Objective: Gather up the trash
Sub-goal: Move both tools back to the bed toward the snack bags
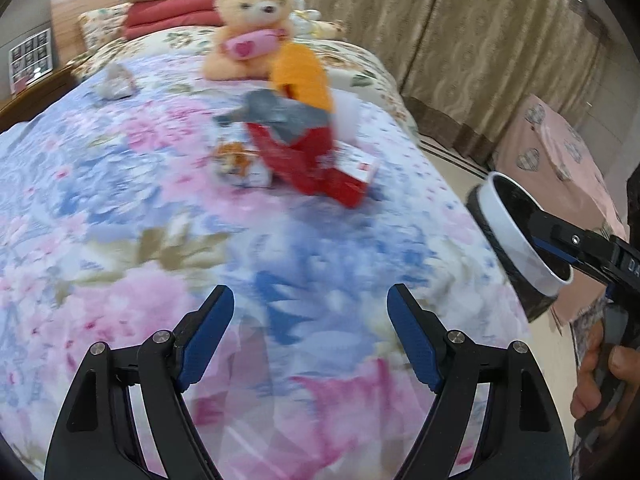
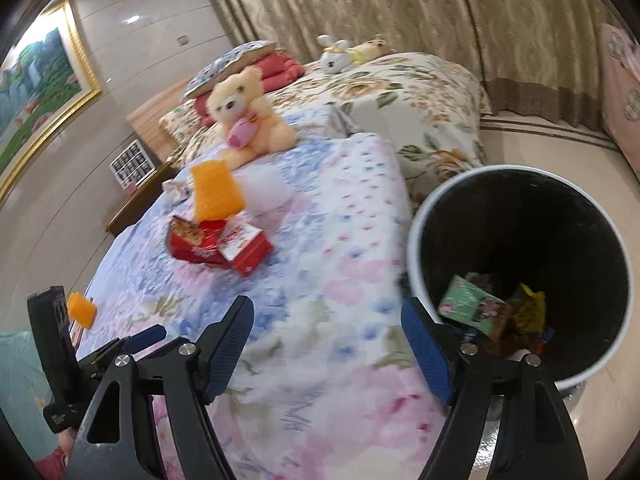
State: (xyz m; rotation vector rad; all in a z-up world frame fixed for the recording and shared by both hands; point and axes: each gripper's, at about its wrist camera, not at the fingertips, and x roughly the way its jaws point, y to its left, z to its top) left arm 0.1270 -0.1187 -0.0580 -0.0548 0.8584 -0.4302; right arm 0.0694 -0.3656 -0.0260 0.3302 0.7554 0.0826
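Bedroom cleanup, partway: bin (image 2: 520,280) off bed's (image 1: 120,200) edge holds several wrappers. Left: red boxes (image 1: 320,164), orange bag (image 1: 304,76), crumpled paper (image 1: 114,82) at bed's twelve o'clock. Left hand-held gripper (image 1: 310,300) spread, empty. Right hand-held gripper (image 2: 328,316) empty, jaws opening.

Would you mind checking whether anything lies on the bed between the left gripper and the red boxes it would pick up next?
Nothing visible does. The left gripper is open and empty, and only bare floral bedspread lies between it and the red boxes. The crumpled wrapper sits beside the boxes, to their left, not in front of them.
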